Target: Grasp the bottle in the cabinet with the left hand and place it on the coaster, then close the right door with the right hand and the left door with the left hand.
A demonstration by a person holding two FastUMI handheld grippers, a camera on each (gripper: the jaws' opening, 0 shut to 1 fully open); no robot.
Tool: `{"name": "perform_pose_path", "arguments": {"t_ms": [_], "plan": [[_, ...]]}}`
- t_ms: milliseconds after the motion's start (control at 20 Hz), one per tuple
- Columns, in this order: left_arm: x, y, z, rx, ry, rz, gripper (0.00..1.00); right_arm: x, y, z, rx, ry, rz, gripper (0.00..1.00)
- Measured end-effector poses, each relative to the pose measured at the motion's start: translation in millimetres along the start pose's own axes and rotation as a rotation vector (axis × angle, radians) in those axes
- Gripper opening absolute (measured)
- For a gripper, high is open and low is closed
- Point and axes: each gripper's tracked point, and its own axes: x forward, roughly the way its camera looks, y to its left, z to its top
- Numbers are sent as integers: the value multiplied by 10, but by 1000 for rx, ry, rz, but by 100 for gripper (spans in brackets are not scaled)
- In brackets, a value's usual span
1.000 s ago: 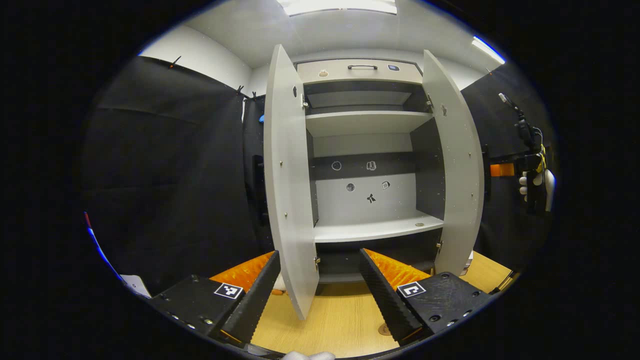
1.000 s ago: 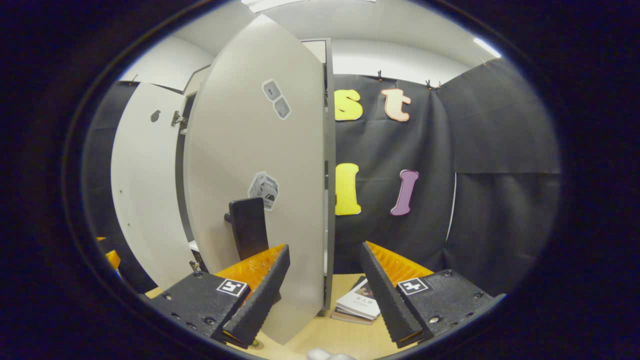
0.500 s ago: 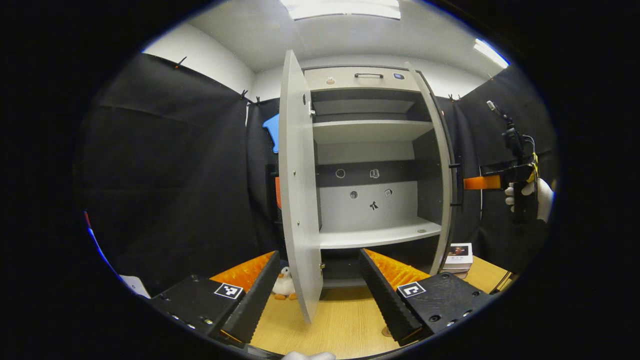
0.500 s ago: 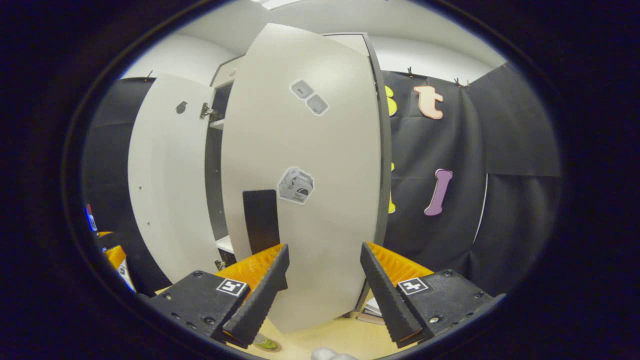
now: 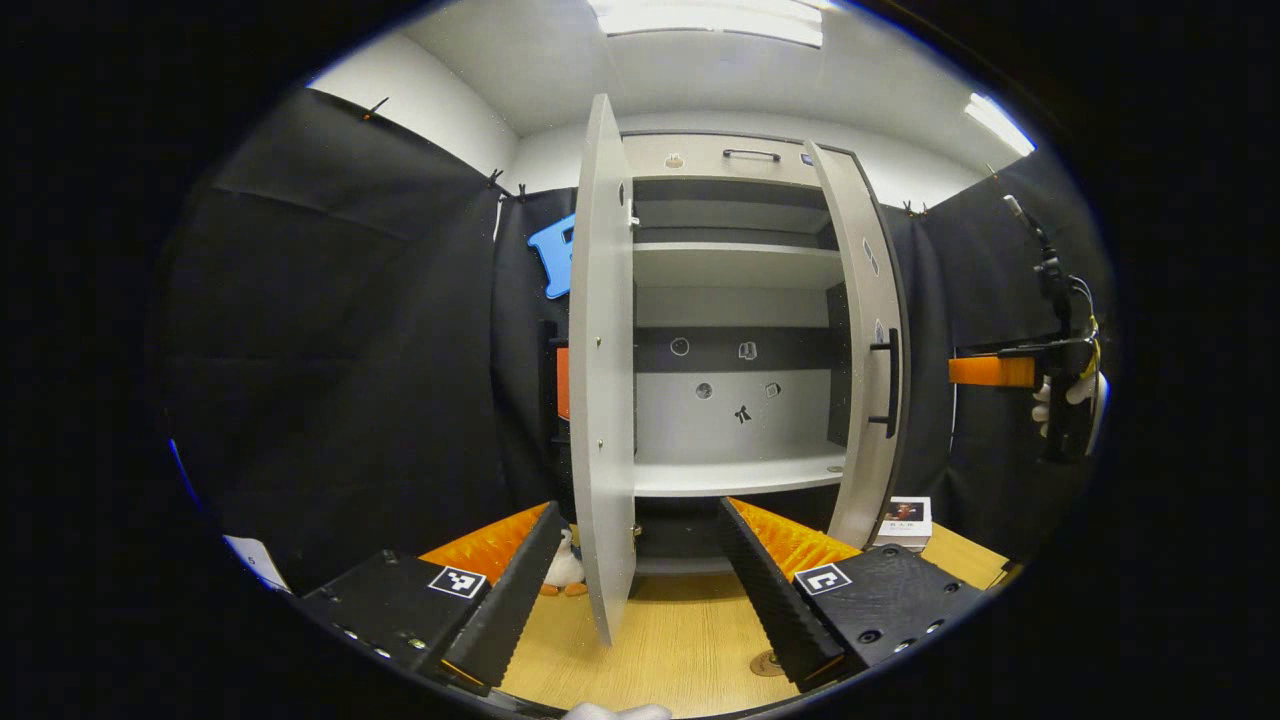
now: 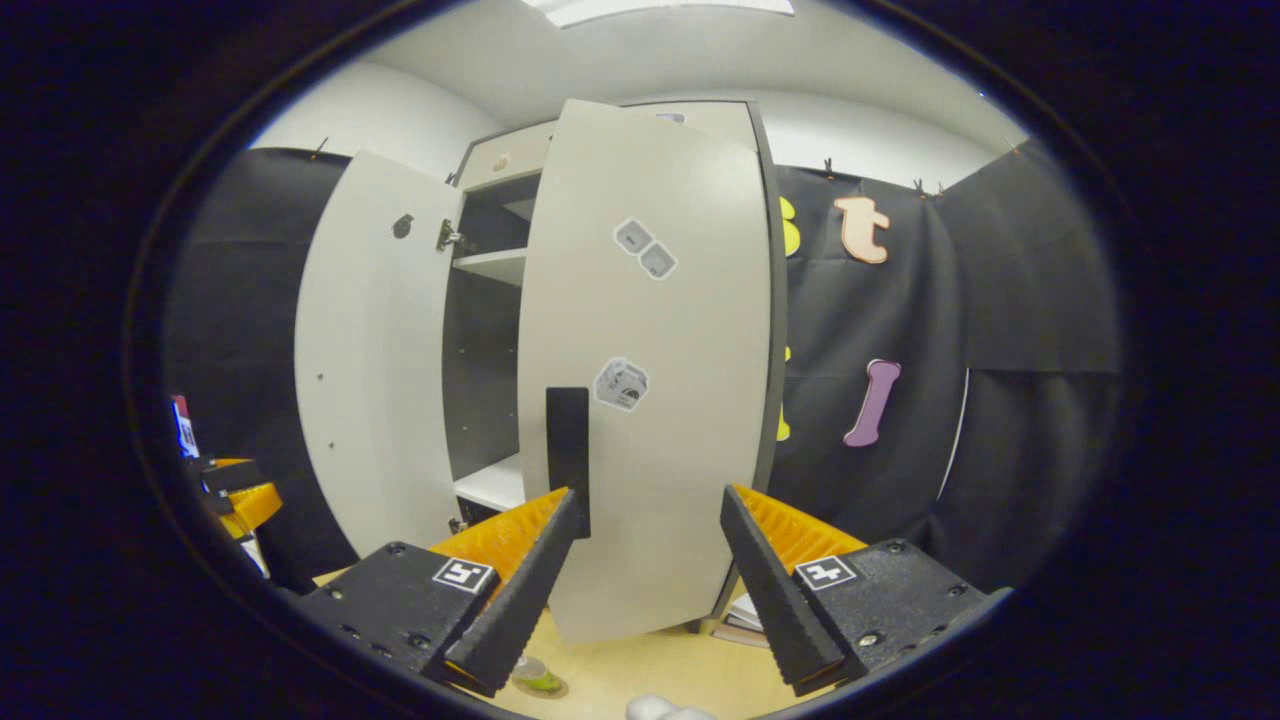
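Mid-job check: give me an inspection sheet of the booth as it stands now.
Surface: wooden table, bare in front of the cabinet.
Job's things: right door mostly swung in, not shut; left door wide open; cabinet shelf bare; coaster partly behind a finger; greenish object at the table edge, too cut off to identify.
Clutter: books; duck toy.
Grippers: left tongs open, empty; right tongs open, before the right door.
Cables: wiring on the right gripper's handle.
Surroundings: black cloth walls, ceiling lights.
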Motion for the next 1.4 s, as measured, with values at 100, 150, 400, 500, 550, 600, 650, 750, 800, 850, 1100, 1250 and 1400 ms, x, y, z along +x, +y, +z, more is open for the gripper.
{"name": "perform_pose_path", "arguments": {"t_ms": [100,150,400,500,550,600,650,750,800,850,1100,1250,1400], "plan": [[40,147,30,-12,-2,19,96,-114,99,-73,-4,10,-11,93],[60,230,61,-19,-7,24,96,-173,146,-118,-2,20,-13,93],[253,827,204,-22,-26,88,96,-483,382,-479,19,98,-25,93],[360,1132,250,-6,-28,138,96,-600,459,-592,20,123,-32,95],[436,1279,255,2,-25,162,96,-647,493,-629,18,134,-35,95],[509,1385,276,2,-20,178,96,-692,522,-671,16,144,-38,95],[579,1459,287,-6,-20,185,96,-735,544,-693,12,154,-38,95],[718,1590,326,-15,-29,198,95,-808,576,-723,4,166,-43,95],[799,1651,360,-16,-38,204,95,-835,576,-727,2,167,-49,95],[864,1691,405,-17,-43,206,95,-862,575,-728,1,167,-54,95],[1119,1650,621,-1,-83,185,95,-978,518,-751,3,177,-79,95],[1230,1550,627,-2,-83,168,95,-1017,451,-766,13,181,-95,95],[1267,1464,505,3,-41,164,94,-1027,443,-767,21,178,-95,95]]}}
